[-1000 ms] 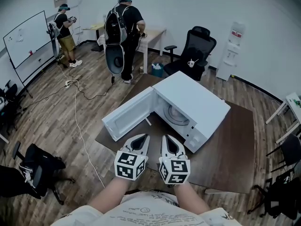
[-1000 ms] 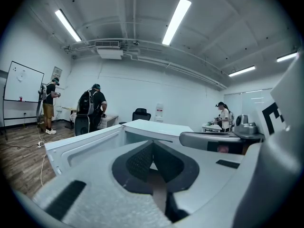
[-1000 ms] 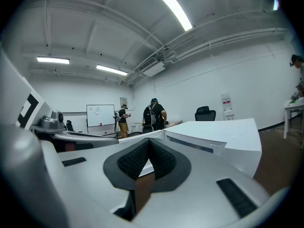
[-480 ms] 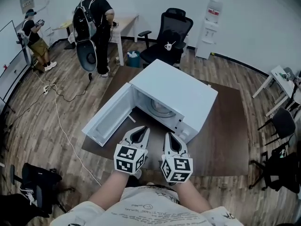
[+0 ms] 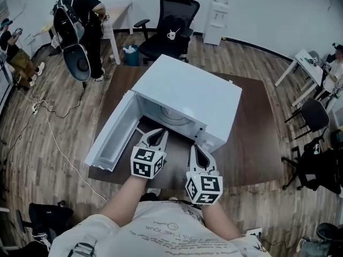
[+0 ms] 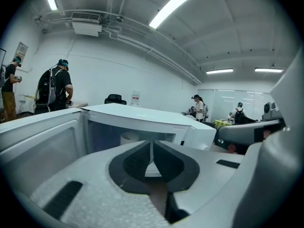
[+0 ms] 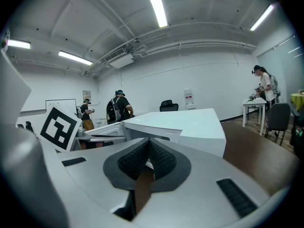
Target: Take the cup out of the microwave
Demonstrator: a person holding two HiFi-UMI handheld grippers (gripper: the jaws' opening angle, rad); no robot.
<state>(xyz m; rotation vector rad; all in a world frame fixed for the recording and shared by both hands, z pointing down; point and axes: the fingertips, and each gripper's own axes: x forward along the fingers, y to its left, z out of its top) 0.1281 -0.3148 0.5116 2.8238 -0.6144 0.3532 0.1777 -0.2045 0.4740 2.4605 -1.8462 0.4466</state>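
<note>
The left tongs are pressed together, their dark ribbed pads meeting in a thin line with nothing between them. The left gripper view shows this plainly. The right tongs are also pressed together and hold nothing, as the right gripper view shows.

Both tongs hover side by side over the dark brown surface. They point at the boxy white microwave oven just ahead of them. The tips of the left tongs are at the mouth of the open cavity. The right tongs sit a little further back, before the microwave's control-panel end.

The white microwave door hangs wide open, ahead and to the left of the left tongs. Straight beyond the tips of the left tongs, a pale cylindrical cup stands inside the shaded cavity, apart from the pads. From the head view the microwave's top hides the cup. Only the edge of the round glass turntable shows there.

Far beyond the microwave, a black office chair carries a small white mug on its seat. To the far left of the tongs stands a person in dark clothes with a backpack.
</note>
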